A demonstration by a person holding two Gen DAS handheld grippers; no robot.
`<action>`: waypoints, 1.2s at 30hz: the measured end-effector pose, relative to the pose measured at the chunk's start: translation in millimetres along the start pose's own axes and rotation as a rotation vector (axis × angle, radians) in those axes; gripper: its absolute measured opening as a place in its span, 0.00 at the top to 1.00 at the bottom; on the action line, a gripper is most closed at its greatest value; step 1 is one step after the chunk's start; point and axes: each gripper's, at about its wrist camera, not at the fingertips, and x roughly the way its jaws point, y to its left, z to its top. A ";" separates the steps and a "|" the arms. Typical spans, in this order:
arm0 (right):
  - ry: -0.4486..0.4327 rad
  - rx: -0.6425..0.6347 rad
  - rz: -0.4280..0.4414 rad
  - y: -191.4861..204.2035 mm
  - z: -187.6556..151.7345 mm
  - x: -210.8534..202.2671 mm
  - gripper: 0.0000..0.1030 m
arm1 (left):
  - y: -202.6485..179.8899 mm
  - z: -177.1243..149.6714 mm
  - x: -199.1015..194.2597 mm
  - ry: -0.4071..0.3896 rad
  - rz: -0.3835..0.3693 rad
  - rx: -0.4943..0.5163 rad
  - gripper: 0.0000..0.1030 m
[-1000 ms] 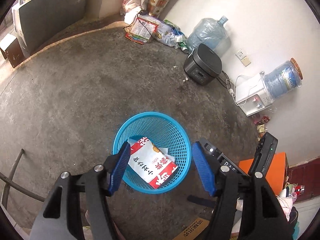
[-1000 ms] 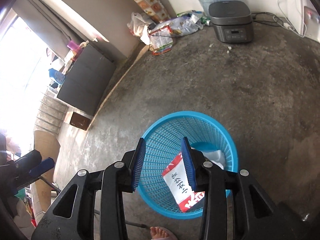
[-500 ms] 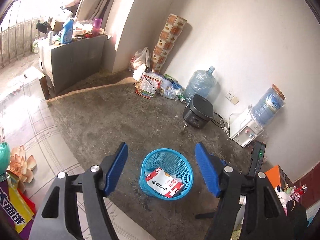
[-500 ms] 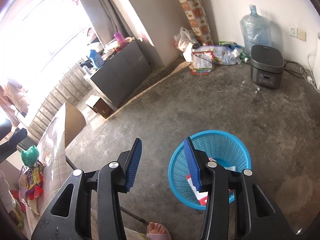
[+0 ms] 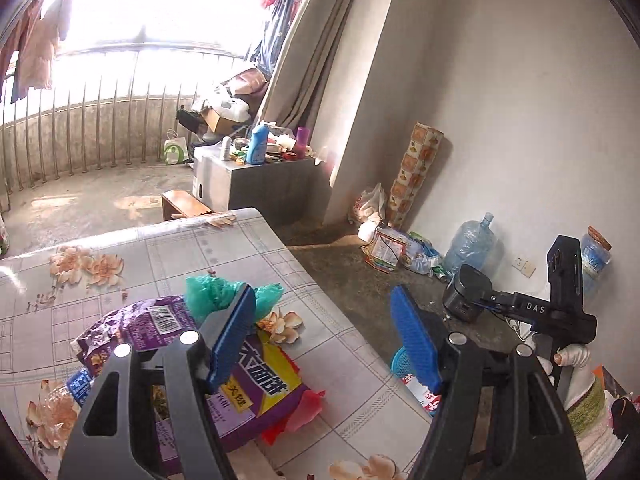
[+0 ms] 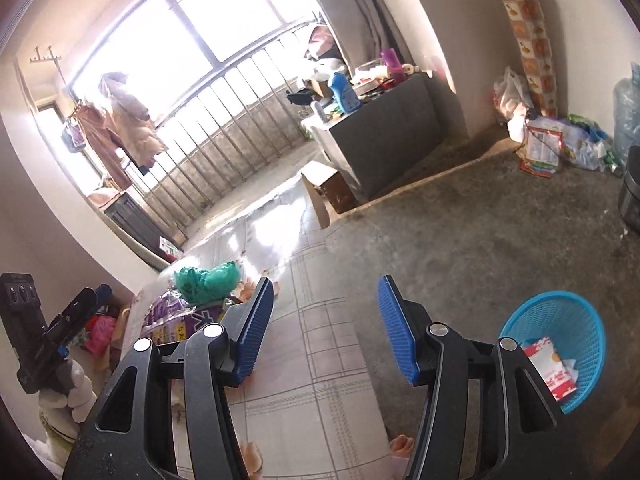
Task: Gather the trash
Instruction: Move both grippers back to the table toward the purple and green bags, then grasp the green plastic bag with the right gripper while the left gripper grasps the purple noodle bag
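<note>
Blue basket (image 6: 560,344) on floor holds a red-white packet (image 6: 550,368). Left claw (image 5: 324,340) wide open, empty; right claw (image 6: 326,326) opening, empty, over the surface (image 6: 320,360) w/ wrappers (image 5: 256,380).

**A bare room opening onto a bright balcony**

From my feed I see a rough grey concrete floor (image 6: 480,240) and plain white walls (image 5: 520,100). Strong daylight pours through a large window (image 6: 192,24) above a balcony railing (image 5: 80,128), washing out that side. A beige curtain (image 5: 316,48) hangs at the wall's edge. A grey cabinet (image 5: 256,184) stands by the threshold, cluttered on top. The bench (image 5: 168,248) carries a floral checked cloth.
</note>
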 end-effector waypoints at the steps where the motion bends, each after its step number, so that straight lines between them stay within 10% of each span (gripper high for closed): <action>1: 0.018 0.000 0.025 9.0 1.0 8.8 0.49 | 12.7 -3.1 -9.7 -0.011 0.024 -0.013 0.34; 8: 0.144 0.035 0.161 61.2 4.5 81.1 0.43 | 79.3 -30.3 -49.9 -0.011 0.139 -0.102 0.34; 20: 0.313 0.290 0.178 70.8 -2.2 190.8 0.43 | 123.5 -74.0 -58.0 0.069 0.100 -0.211 0.34; 29: 0.361 0.315 0.268 76.0 -6.5 194.6 0.78 | 131.1 -95.3 -49.6 0.135 0.034 -0.264 0.42; 36: 0.338 0.364 0.362 73.4 -3.2 174.1 0.83 | 136.1 -97.3 -43.2 0.145 -0.016 -0.304 0.44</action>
